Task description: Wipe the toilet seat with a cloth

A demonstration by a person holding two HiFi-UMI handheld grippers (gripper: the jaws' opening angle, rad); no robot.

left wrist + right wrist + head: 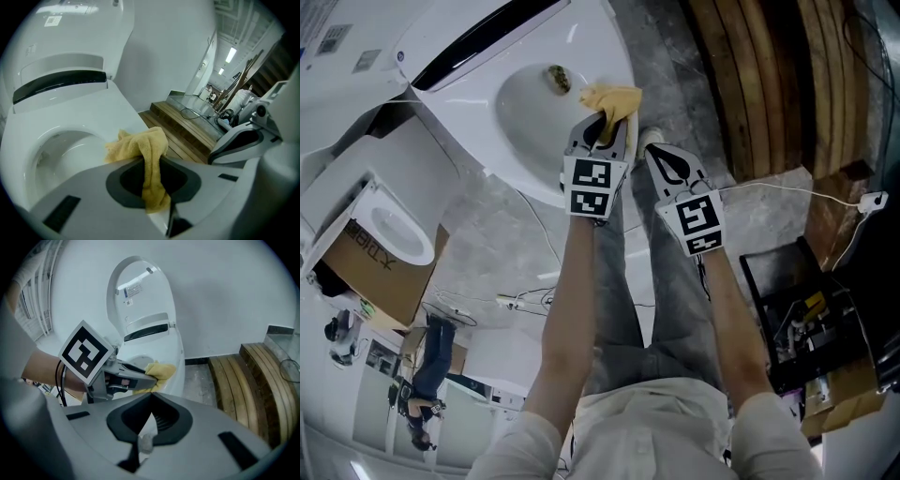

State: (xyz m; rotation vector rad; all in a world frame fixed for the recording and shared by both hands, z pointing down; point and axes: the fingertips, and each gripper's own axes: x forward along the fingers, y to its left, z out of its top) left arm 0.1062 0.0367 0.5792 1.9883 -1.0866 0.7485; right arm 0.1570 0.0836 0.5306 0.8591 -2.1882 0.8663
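The yellow cloth (140,143) is clamped between the 2 jaws of the left gripper (152,161) and laid on the toilet seat (117,108) just ahead, while the right gripper (150,397) is held closed, empty, just beside it.

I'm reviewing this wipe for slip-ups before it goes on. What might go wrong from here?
The left gripper pinches only a fold of the yellow cloth. The rest bunches loose on the seat at the edge of the bowl, so it may slip free or sag in. The right gripper, shut and empty, sits close beside the left, so a wide stroke may knock it.
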